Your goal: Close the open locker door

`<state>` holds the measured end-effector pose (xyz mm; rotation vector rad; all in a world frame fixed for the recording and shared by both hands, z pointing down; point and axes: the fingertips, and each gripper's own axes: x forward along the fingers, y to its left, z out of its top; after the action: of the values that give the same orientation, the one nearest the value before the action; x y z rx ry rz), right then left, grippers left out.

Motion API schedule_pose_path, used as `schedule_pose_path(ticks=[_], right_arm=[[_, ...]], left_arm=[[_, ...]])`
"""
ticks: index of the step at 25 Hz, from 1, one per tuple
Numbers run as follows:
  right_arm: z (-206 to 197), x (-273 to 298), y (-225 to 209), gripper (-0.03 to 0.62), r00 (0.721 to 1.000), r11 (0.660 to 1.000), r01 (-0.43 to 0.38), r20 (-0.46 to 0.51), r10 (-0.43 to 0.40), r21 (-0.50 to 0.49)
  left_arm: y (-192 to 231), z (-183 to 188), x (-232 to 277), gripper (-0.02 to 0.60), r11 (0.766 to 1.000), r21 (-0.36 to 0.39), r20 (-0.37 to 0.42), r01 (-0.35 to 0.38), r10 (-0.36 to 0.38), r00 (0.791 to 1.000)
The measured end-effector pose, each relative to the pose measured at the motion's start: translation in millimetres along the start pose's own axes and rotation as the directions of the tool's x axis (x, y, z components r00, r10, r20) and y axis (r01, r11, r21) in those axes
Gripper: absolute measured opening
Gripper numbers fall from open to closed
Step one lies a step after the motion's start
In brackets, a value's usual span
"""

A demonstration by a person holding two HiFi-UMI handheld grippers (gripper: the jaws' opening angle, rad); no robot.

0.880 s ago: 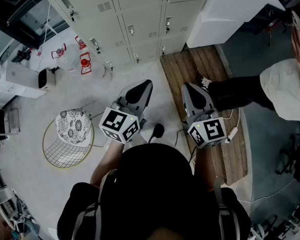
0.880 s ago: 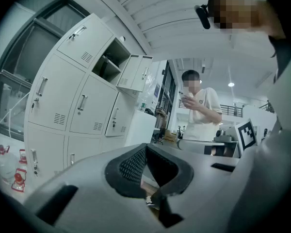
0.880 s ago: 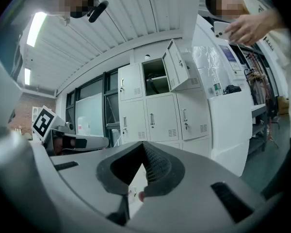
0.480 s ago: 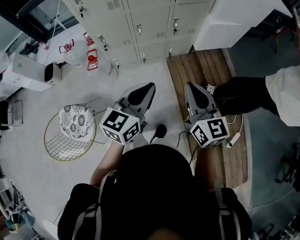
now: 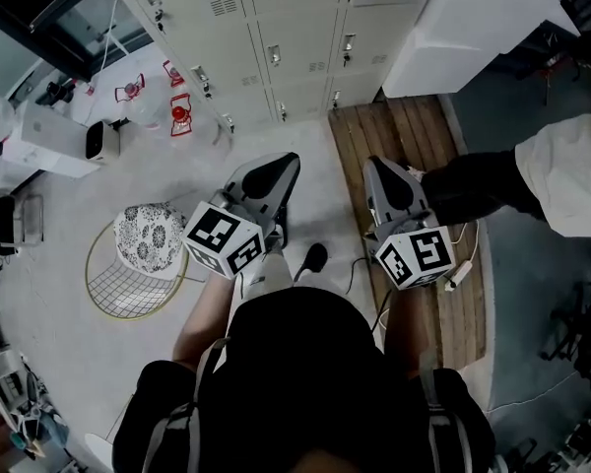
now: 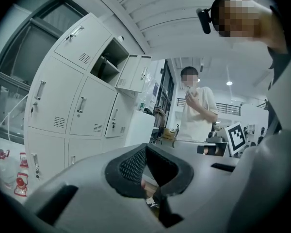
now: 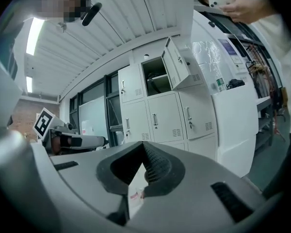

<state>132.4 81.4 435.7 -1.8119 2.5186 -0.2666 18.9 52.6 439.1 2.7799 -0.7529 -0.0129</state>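
Standing open on an upper compartment of the pale locker bank, the locker door is well ahead of both grippers. Left gripper and right gripper face it, jaws pressed together, holding nothing.

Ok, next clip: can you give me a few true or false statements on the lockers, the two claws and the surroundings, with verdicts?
1. One upper locker door stands open. True.
2. The right claw is clamped on that door's handle. False: it is shut on nothing, well short of the lockers.
3. The left claw has its jaws wide apart. False: they are together, with nothing between them.
4. A wire chair with a patterned cushion stands at the left of the head view. True.
5. A second person in a light shirt stands nearby. True.
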Motion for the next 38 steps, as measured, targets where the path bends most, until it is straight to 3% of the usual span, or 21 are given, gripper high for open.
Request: schedule_pose_path(ticks=[10,18,28,38], right_arm=[[36,43,-25,0.005,0.996,0.996,0.081,0.024,-0.08,-0.023],[89,93,-48,0.005,0.988,0.987,0.136,0.078,-0.13,-0.082],[118,146,-63,0.005,0.977,0.974,0.205,0.08,-0.198,-0.099],[173,161,-93,0.005,0.971,0.965,0.23,0.101,-0.219,-0.125]], left_arm=[[44,36,52,0.017,0.996,0.005,0.048,0.093,-0.094,0.994],[81,74,100,0.017,0.979,0.038,-0.01,0.202,-0.201,0.979],[126,111,128,0.017,0.951,0.023,-0.063,0.307,-0.305,0.95],[141,148,167,0.017,0.933,0.041,-0.1,0.358,-0.352,0.93]])
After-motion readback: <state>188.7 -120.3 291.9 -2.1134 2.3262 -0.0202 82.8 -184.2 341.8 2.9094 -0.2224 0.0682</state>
